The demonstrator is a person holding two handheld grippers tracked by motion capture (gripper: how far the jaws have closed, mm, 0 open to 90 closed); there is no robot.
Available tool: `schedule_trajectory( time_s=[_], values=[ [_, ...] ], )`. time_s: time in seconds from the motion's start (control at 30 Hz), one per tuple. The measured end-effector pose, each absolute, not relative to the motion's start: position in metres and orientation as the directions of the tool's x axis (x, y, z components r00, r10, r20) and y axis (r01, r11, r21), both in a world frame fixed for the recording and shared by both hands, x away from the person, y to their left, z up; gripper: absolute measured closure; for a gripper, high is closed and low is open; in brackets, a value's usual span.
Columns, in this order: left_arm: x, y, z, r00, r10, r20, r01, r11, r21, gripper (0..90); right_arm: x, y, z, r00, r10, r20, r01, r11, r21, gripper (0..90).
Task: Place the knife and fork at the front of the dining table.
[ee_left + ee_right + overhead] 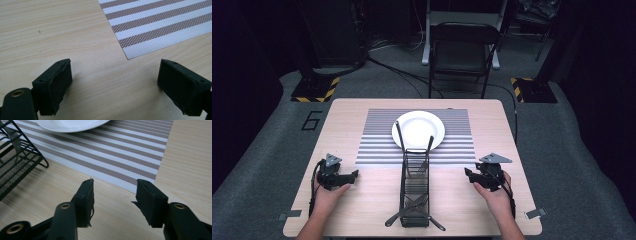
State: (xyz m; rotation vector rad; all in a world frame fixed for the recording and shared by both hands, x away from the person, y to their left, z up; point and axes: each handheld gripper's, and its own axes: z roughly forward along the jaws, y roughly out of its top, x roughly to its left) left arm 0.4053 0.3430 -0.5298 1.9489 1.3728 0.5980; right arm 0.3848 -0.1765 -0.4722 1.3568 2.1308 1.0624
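- Pale wood grain covers the table (362, 210), seen from the high view with a striped placemat (377, 145) laid on its far half.
- A white plate (418, 129) sits on the placemat, toward 12 o'clock from the table's middle.
- A black wire caddy (414, 192) runs from the plate's near edge toward 6 o'clock; cutlery lies in it, with handles sticking out at the near end.
- The left gripper (353, 175) rests at 9 o'clock of the caddy, held by the person's left hand (329, 196); in the left gripper view its jaws stand wide apart over bare wood, holding nothing, with the placemat's corner (128, 56) just ahead.
- The right gripper (468, 173) lies at 3 o'clock of the caddy in the right hand (493, 196); in the right gripper view its jaws are moderately parted and empty, pointing at the placemat's edge (140, 186), the caddy (17, 167) at 10 o'clock and the plate (70, 125) at 12 o'clock.
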Motion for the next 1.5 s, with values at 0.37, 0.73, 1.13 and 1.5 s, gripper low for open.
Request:
schedule_trajectory(
  time_s=[0.37, 0.73, 1.13, 1.5],
  values=[
    [0.405, 0.343, -0.529, 0.345, 0.938, -0.014, 0.639, -0.224, 0.736, 12.3, 0.383, -0.166, -0.458, -0.48, 0.871, 0.107, 0.606, 0.24, 0.758, 56.1],
    [0.405, 0.343, -0.53, 0.344, 0.939, -0.008, 0.63, -0.224, 0.743, 12.3, 0.387, -0.149, -0.441, -0.535, 0.837, 0.117, 0.575, 0.259, 0.776, 59.9],
    [0.405, 0.343, -0.53, 0.344, 0.939, -0.009, 0.629, -0.223, 0.744, 12.4, 0.39, -0.133, -0.427, -0.574, 0.809, 0.126, 0.558, 0.274, 0.783, 60.4],
    [0.405, 0.343, -0.53, 0.345, 0.938, -0.008, 0.629, -0.225, 0.744, 12.4, 0.394, -0.12, -0.407, -0.609, 0.784, 0.125, 0.533, 0.287, 0.796, 61.4]
  ],
)
